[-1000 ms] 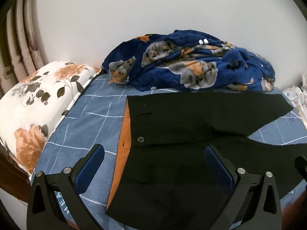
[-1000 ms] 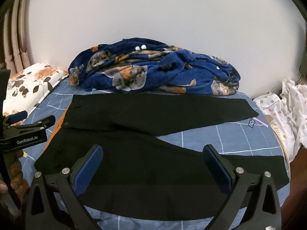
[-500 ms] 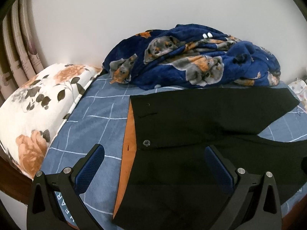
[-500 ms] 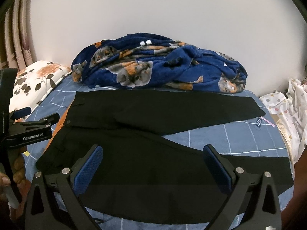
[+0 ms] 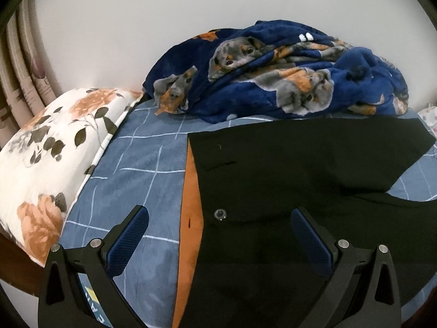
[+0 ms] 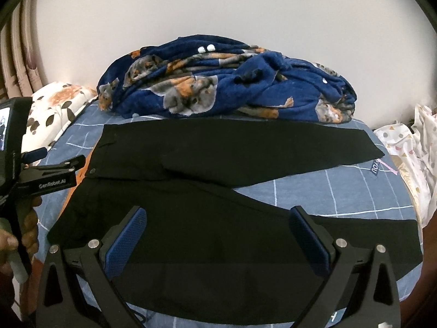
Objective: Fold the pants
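Pants [image 6: 218, 191] lying spread flat for folding; I am holding left gripper [image 5: 218, 242] and right gripper [image 6: 218, 239] spread, hovering near waistband, leg.

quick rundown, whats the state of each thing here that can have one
black pants: unfolded, flat on the bed, legs splayed apart, waist button undone
left hand-held gripper: open, holding nothing
right hand-held gripper: open, holding nothing
blue blanket: crumpled in a heap by the wall
floral pillow: lying at the bed's edge
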`<action>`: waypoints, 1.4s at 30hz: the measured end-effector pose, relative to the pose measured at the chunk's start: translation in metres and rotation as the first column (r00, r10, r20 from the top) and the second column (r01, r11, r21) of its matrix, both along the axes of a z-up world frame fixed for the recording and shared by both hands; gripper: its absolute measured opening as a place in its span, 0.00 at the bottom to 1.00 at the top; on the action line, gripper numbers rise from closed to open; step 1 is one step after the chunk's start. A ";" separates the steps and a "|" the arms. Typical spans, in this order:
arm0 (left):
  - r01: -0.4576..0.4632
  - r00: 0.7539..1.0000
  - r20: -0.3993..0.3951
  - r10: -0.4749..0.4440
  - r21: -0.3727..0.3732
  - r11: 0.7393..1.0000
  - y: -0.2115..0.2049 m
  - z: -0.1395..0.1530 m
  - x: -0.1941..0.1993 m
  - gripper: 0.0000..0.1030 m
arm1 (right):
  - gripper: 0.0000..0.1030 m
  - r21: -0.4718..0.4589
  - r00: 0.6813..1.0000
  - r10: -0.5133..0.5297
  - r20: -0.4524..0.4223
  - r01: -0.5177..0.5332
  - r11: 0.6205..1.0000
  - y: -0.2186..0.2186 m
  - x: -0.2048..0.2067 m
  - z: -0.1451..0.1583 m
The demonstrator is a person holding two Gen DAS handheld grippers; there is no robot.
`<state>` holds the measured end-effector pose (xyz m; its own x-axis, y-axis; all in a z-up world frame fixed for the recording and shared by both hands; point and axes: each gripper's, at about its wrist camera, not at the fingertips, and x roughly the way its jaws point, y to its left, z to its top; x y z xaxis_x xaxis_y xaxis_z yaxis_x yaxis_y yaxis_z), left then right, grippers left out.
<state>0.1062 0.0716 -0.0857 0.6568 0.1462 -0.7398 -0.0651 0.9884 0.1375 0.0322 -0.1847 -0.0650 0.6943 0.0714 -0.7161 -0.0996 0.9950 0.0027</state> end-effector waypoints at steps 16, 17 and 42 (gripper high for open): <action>0.113 0.983 -0.093 -0.159 -0.375 0.920 0.105 -0.049 0.115 0.81 | 1.00 -0.008 0.997 -0.018 -0.075 0.017 1.000 -0.004 0.019 -0.027; 0.110 0.983 -0.093 -0.158 -0.391 0.914 0.113 -0.053 0.123 0.71 | 1.00 -0.006 0.996 -0.020 -0.084 0.019 1.000 -0.005 0.021 -0.029; 0.200 0.933 -0.198 -0.300 -0.407 0.891 0.125 -0.091 0.223 0.13 | 1.00 0.043 0.979 -0.007 -0.203 0.016 0.999 -0.006 0.052 -0.071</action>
